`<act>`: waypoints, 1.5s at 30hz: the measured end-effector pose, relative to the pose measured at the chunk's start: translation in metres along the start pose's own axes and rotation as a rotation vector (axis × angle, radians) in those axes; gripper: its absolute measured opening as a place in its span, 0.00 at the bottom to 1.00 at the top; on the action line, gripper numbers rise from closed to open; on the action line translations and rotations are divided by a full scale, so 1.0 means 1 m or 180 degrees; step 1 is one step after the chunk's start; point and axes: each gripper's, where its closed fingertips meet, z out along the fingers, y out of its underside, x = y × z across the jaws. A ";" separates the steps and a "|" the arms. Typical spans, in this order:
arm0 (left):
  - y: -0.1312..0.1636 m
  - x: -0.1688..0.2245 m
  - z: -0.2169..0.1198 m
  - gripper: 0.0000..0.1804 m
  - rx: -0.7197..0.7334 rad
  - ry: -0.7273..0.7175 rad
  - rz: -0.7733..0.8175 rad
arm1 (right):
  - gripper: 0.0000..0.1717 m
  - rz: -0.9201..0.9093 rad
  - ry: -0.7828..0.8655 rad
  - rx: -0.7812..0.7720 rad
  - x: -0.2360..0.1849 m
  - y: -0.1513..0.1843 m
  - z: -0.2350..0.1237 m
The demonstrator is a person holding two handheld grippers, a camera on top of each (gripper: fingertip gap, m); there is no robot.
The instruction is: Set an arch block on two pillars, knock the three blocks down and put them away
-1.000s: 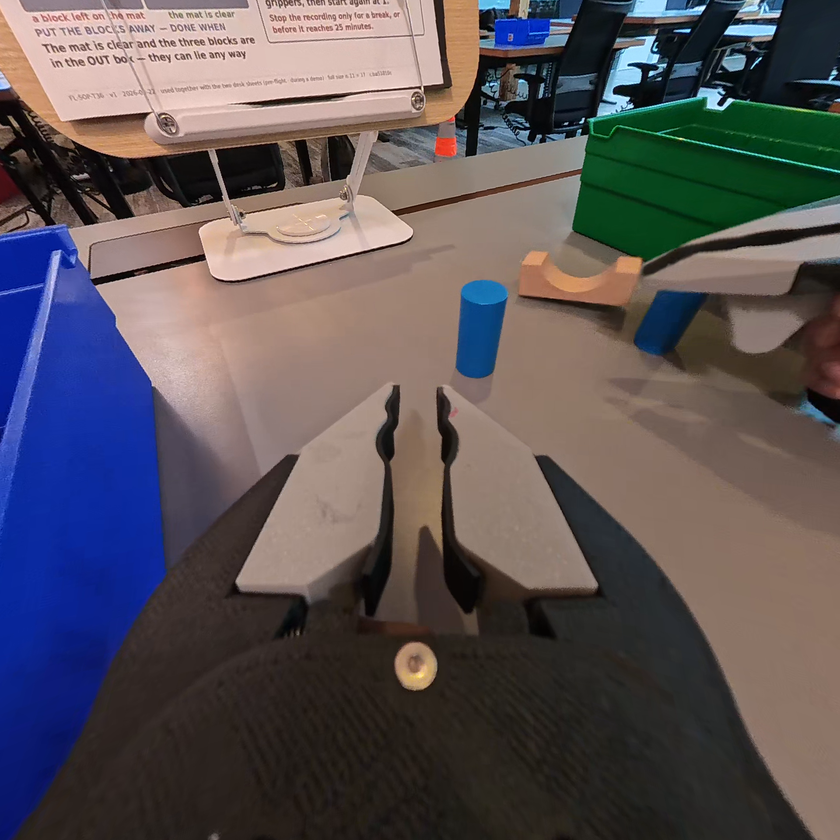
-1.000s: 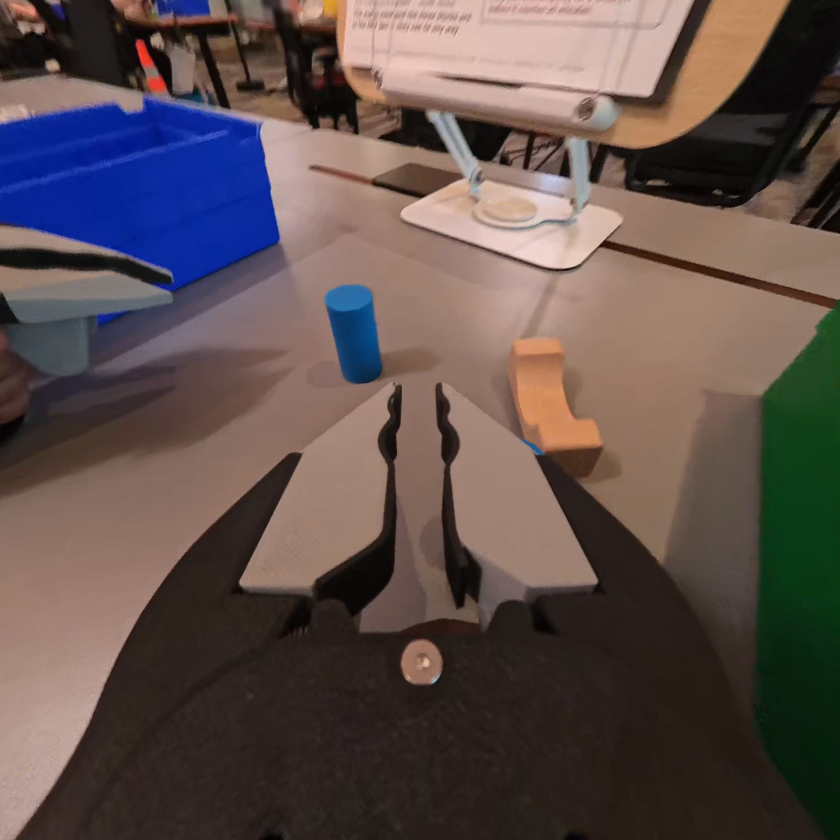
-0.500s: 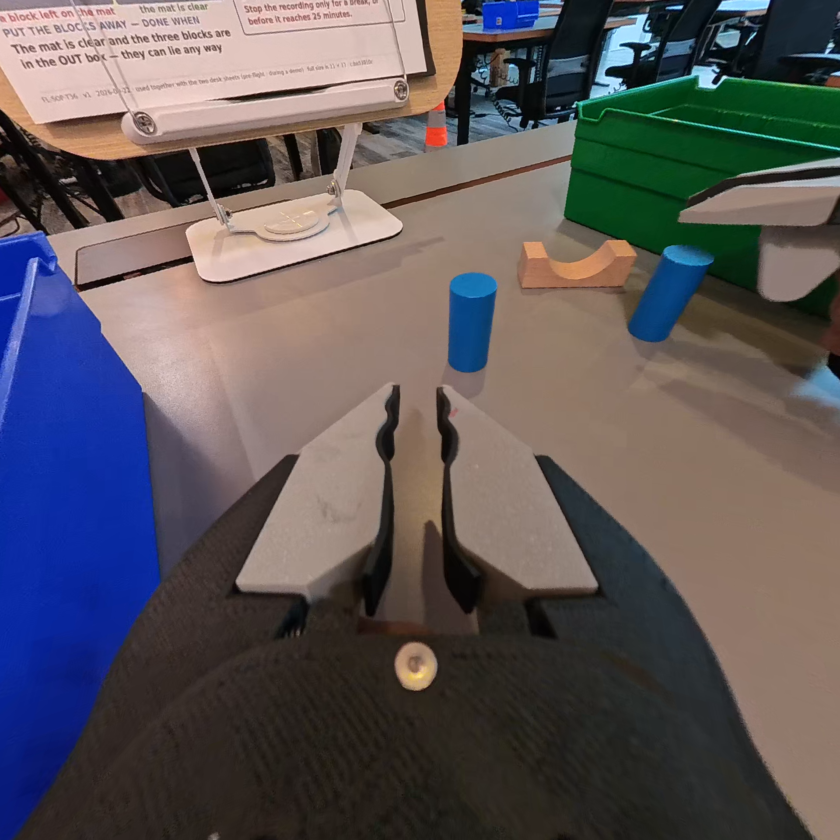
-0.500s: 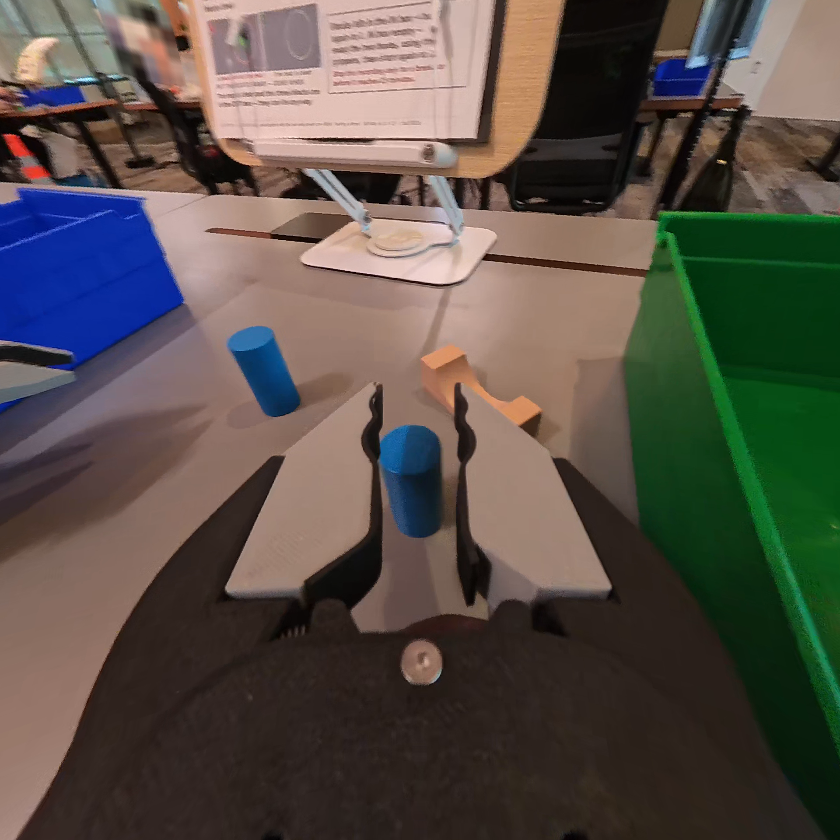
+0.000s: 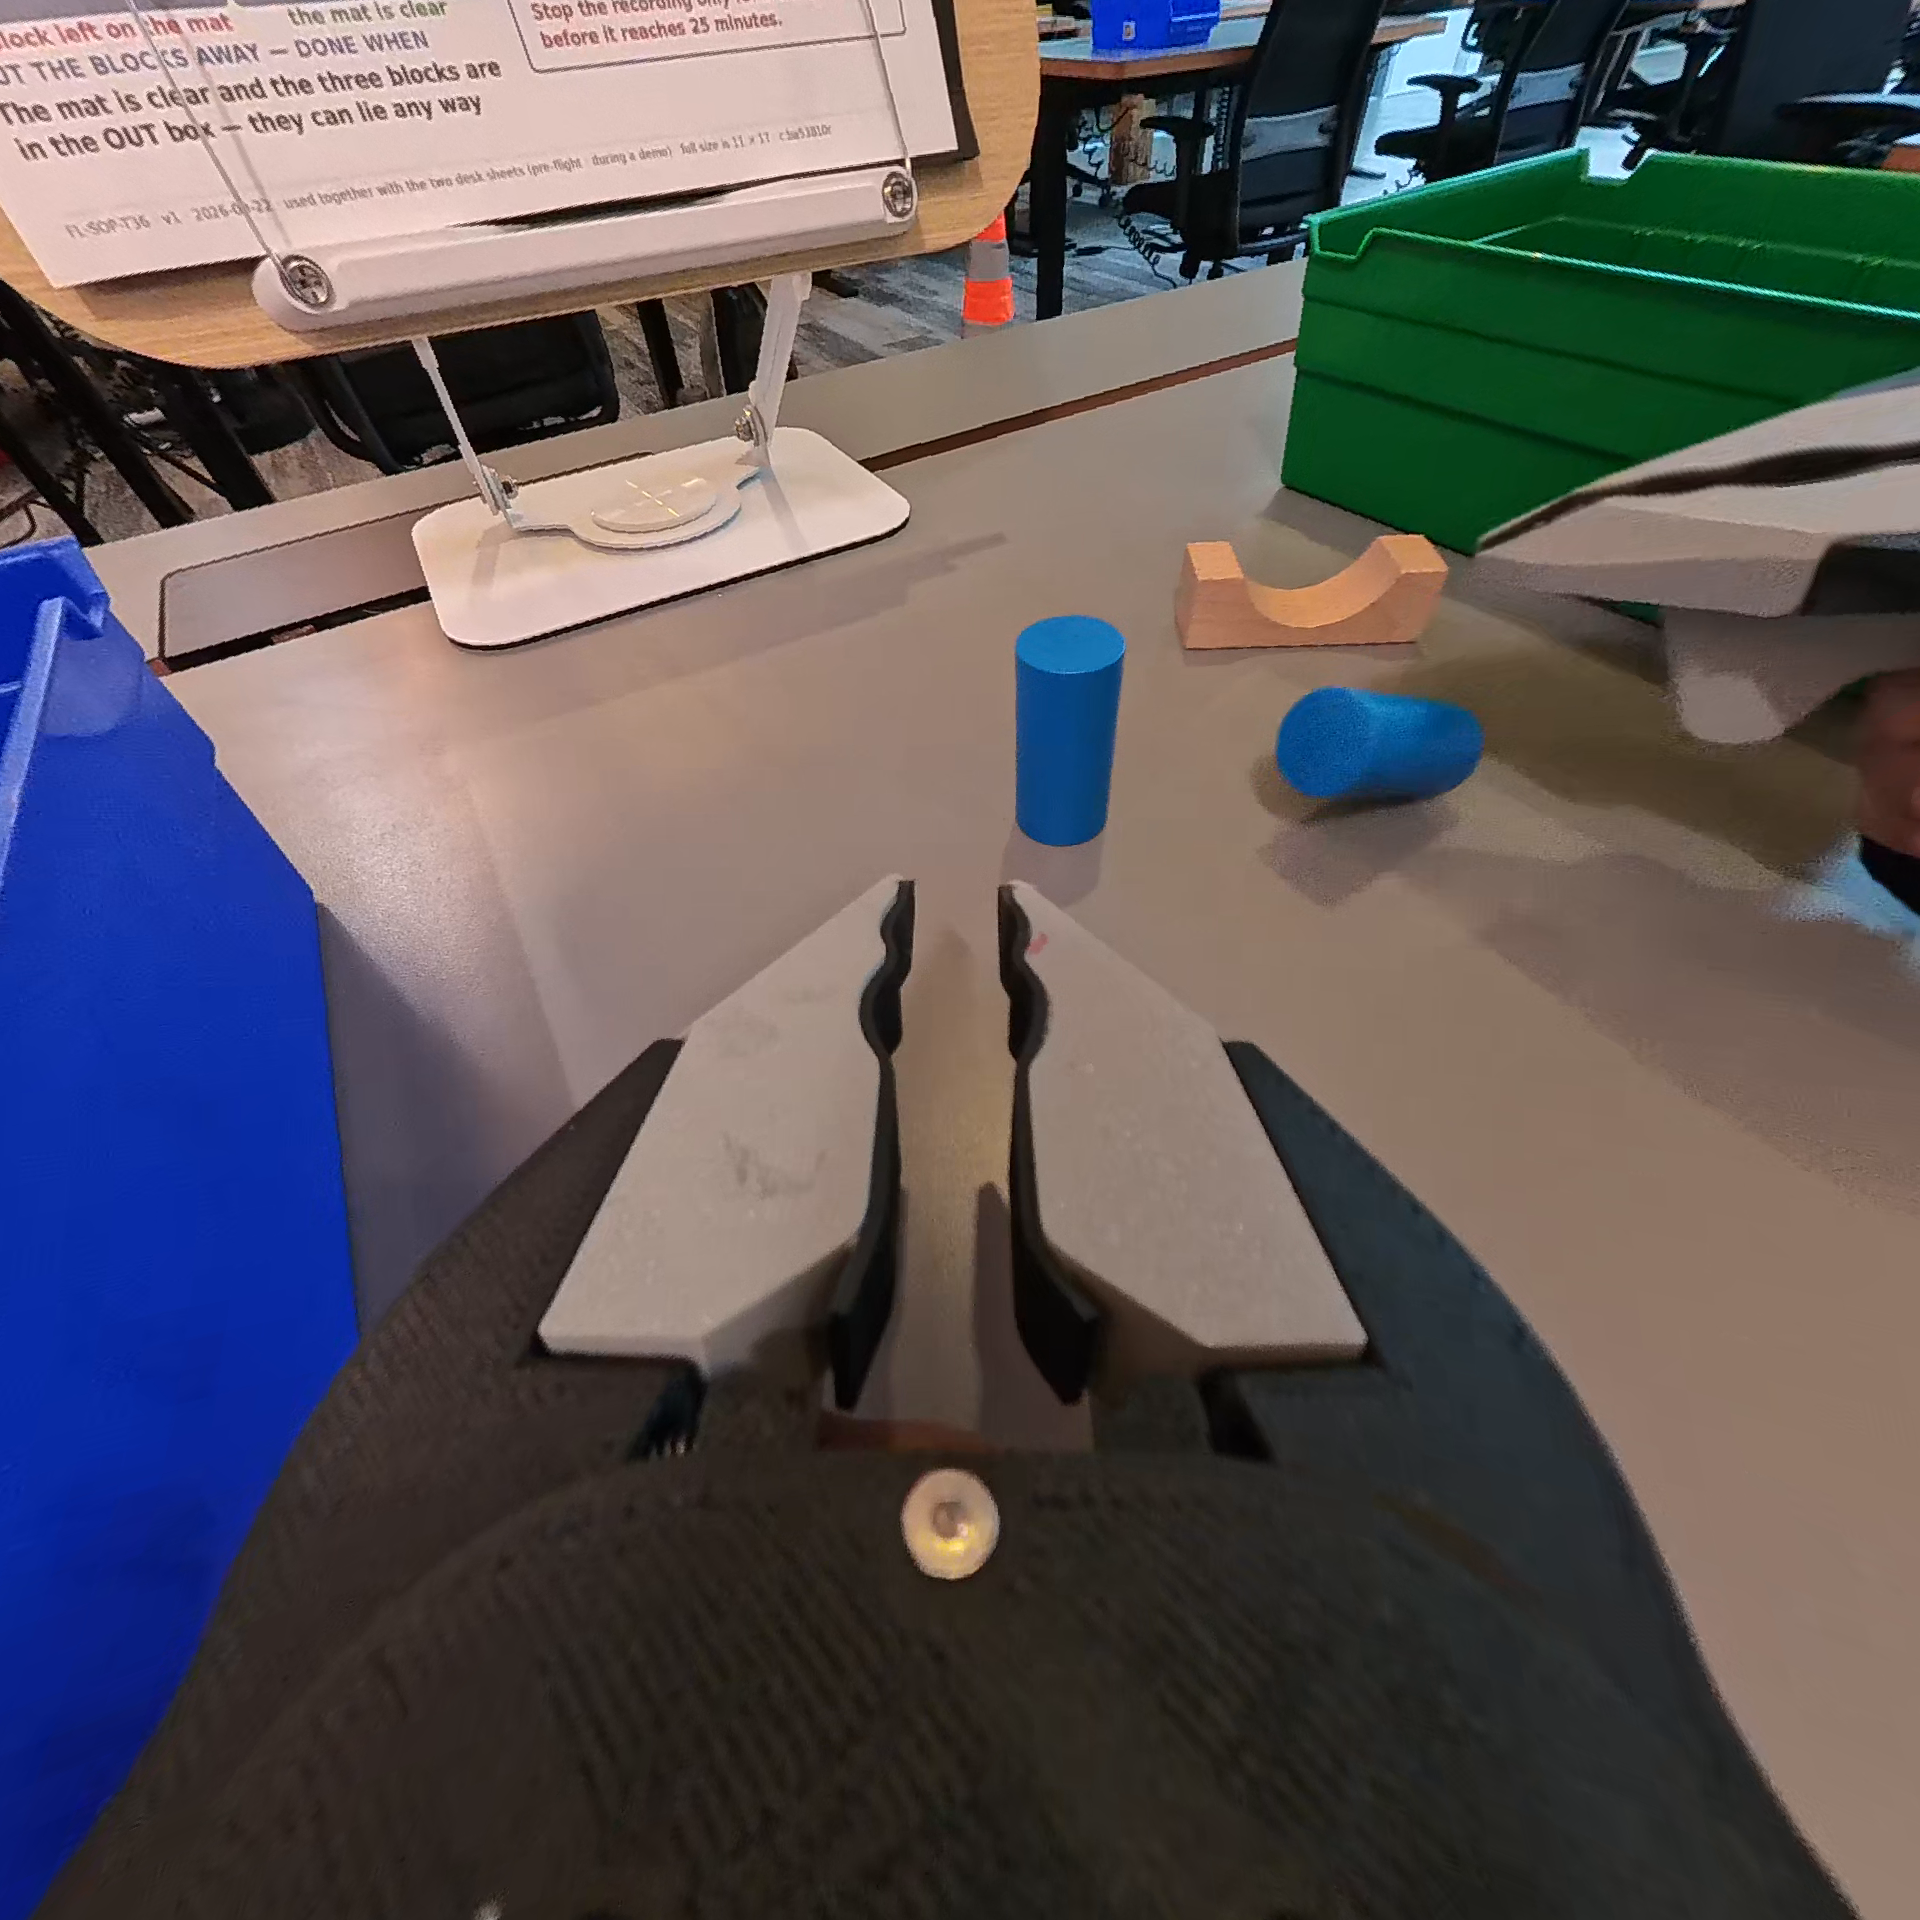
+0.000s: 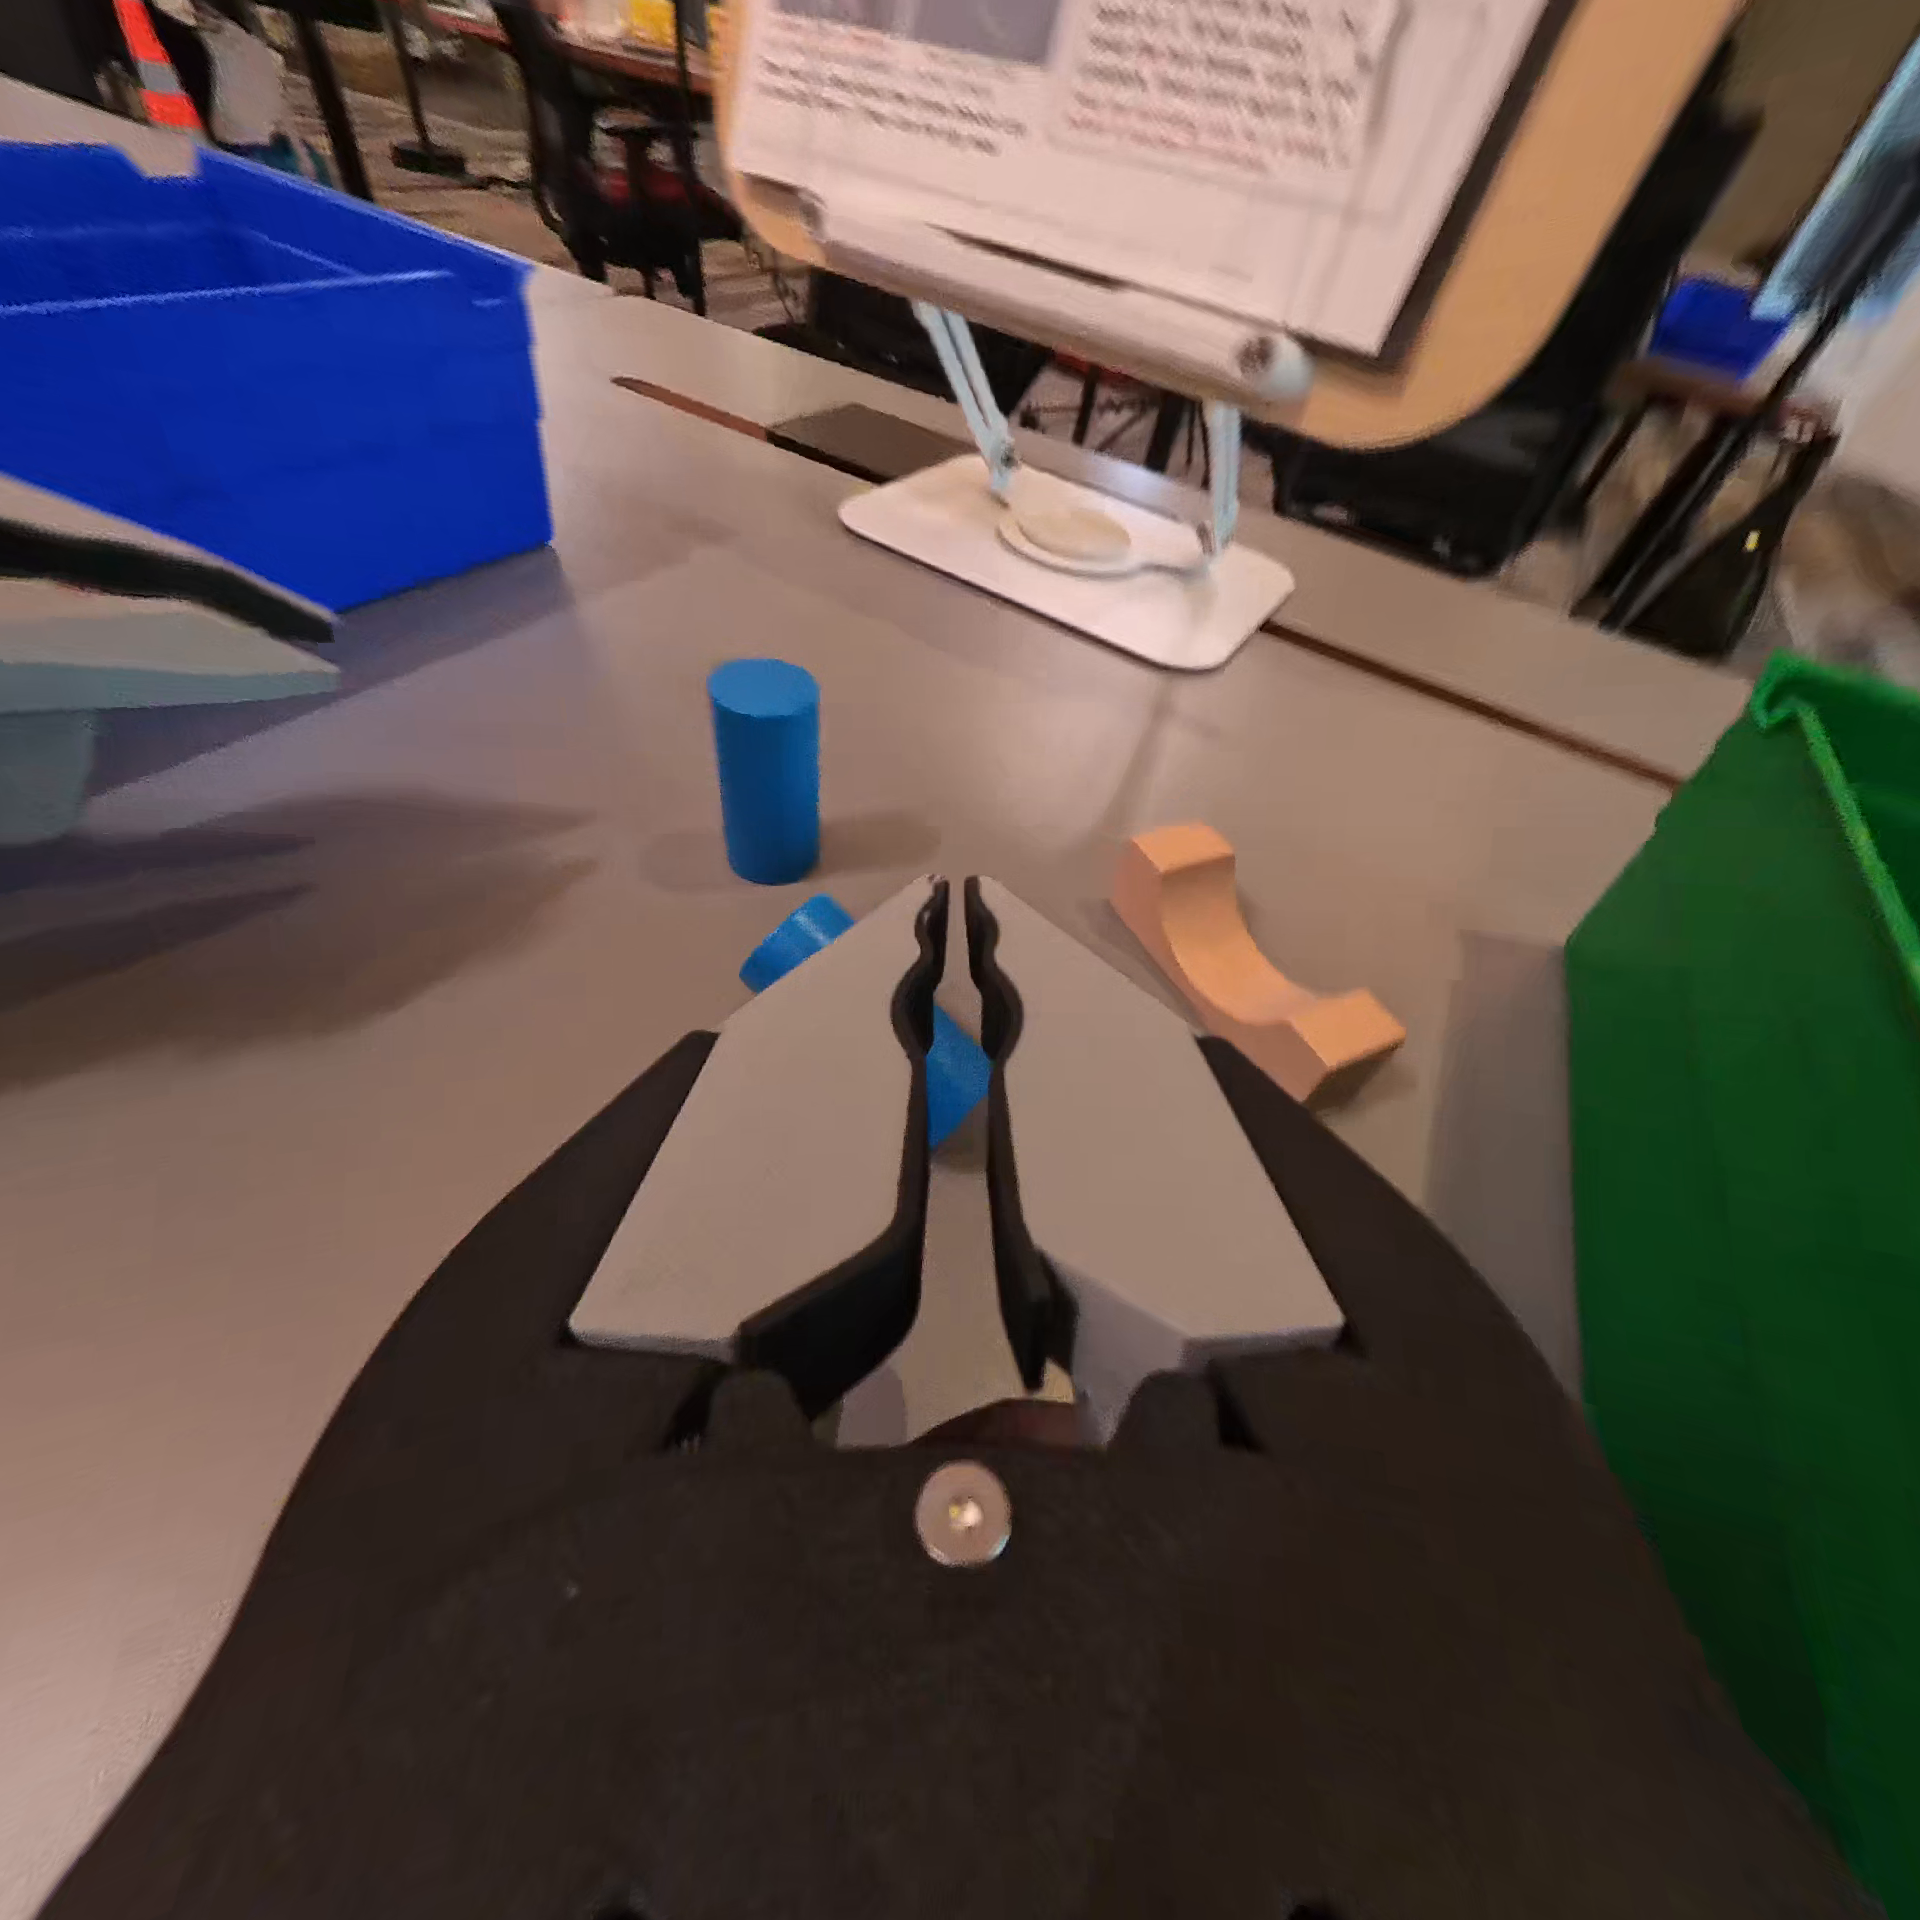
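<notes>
Lying toppled now, right pillar [image 5: 1377,743] (upright before); right gripper [image 6: 956,883] clenched bare, left gripper [image 5: 956,888] slightly parted.

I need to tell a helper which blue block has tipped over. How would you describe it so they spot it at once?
Start at the green bin on the grey table; just in front of it lies a tan arch block. Nearer than the arch is the fallen blue cylinder. Unlike the other blue cylinder, which stands upright, it lies on its side.
</notes>
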 end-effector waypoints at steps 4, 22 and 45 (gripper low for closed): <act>0.001 0.001 0.001 0.07 -0.0018 0.0008 0.0017 | 0.00 -0.0166 0.0094 -0.0015 -0.005 0.000 0.003; 0.003 0.003 0.003 0.08 -0.0080 0.0013 0.0077 | 0.00 -0.0525 -0.0214 -0.1129 -0.039 0.013 0.116; 0.003 0.001 0.003 0.08 -0.0079 -0.0006 0.0034 | 0.26 -0.0684 -0.1840 -0.0941 -0.064 0.039 0.034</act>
